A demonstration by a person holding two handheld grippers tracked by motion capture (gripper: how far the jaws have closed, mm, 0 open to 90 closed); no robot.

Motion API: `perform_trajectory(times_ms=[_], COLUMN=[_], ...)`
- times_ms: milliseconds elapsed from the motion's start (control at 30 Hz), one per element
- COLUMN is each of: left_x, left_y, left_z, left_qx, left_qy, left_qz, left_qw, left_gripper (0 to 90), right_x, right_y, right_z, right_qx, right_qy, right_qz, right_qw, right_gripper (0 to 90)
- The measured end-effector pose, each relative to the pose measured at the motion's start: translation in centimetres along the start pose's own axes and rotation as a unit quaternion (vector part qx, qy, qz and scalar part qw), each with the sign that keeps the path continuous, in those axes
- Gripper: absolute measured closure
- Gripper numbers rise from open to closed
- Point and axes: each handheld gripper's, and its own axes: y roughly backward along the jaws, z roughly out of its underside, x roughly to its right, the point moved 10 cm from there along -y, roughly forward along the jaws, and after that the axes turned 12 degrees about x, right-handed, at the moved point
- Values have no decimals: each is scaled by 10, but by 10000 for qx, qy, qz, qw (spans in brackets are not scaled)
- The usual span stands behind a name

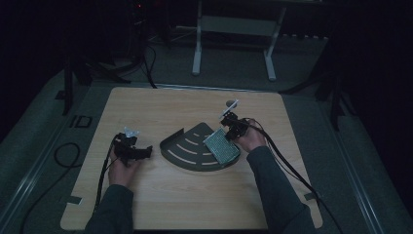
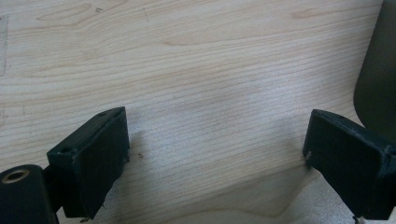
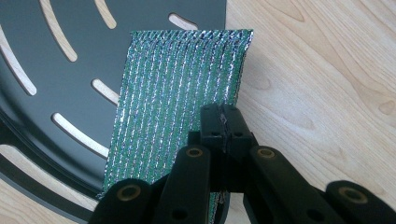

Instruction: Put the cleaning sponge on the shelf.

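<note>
The room is dim, and a person stands at a pale wooden table (image 1: 160, 200) with a gripper in each hand. Near the middle of the table lies a dark fan-shaped tray (image 1: 187, 146) with curved slots cut through it, wood showing in the slots. The right gripper (image 1: 229, 127) has its jaws pinched together on the near edge of a green sponge (image 1: 222, 146) with a silvery, ribbed sheen. The sponge reaches out ahead of the jaws, tilted, over the right side of the tray; in the right gripper view its far end (image 3: 187, 70) sits above the slotted dark surface while its right edge runs close to the tray's rim, bare wood just beyond. I cannot tell whether its far end touches the tray.

The left gripper (image 1: 139, 152) rests low at the table's left, well apart from the sponge. Its jaws stand wide with bare wood between them, and the tray's edge (image 2: 378, 79) shows just beside the right jaw.
</note>
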Motion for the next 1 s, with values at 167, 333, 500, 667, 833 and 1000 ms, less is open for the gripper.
perform_trajectory(times_ms=[167,333,500,667,833,1000], left_x=[0,0,0,0,0,0], left_y=[0,0,0,0,0,0], left_z=[0,0,0,0,0,0], left_qx=[-1,0,1,-1,1,1], left_qy=[-1,0,1,-2,1,0], left_qz=[0,0,0,0,0,0], left_qw=[10000,10000,10000,10000,10000,10000], left_gripper=[76,76,76,76,76,76], right_x=[0,1,2,4,5,7], right_y=[-1,-4,-3,-1,1,7], right_z=[0,0,0,0,-1,-1], right_qx=[-4,-38,-22,-11,30,63], right_qy=[13,0,1,2,18,-7], right_qz=[-5,23,35,70,84,113], right_qw=[10000,10000,10000,10000,10000,9999], right_gripper=[890,886,861,829,795,771])
